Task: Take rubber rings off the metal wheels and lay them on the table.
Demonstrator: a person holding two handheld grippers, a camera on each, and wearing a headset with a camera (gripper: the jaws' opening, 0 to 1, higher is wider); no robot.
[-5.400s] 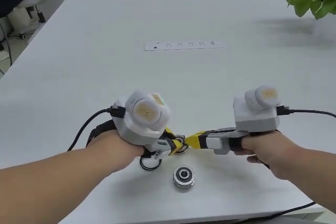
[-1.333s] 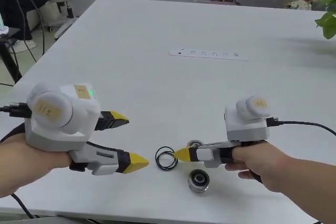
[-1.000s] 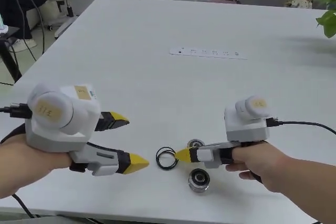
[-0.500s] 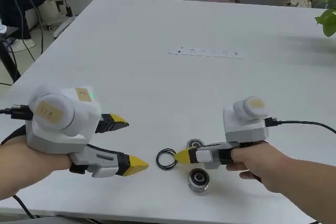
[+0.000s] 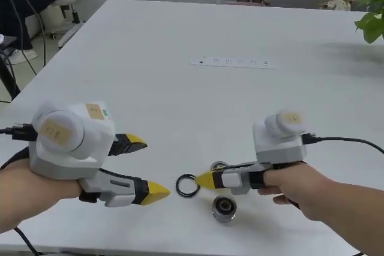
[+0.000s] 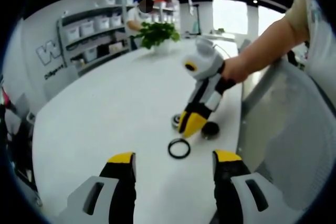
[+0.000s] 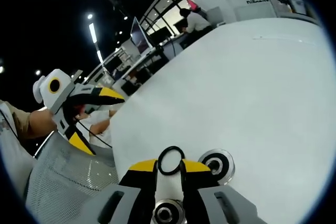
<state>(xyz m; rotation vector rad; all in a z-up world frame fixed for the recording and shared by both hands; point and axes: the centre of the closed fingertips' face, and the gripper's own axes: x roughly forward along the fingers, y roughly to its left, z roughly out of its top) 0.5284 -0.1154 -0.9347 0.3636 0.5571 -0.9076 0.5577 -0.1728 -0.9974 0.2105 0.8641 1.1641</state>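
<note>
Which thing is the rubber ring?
On the big white table, look near the front edge, between the left gripper and the right gripper. Off the right one's yellow tip lies the rubber ring: a thin black hoop, see-through in the middle, unlike the chunky silver wheels beside it.

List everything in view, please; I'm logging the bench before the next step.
Ring: 1, black, flat on the table just ahead of the right gripper's tips.
Wheels: 2, metal, one on the near side of the right gripper, one partly hidden beyond it.
Power strip: 1, white, mid-table.
Plant: 1, green, far right.
Table: 1, white.
Left gripper: white, yellow tips, wide open, holding nothing.
Right gripper: same colours, jaws narrowly apart.
</note>
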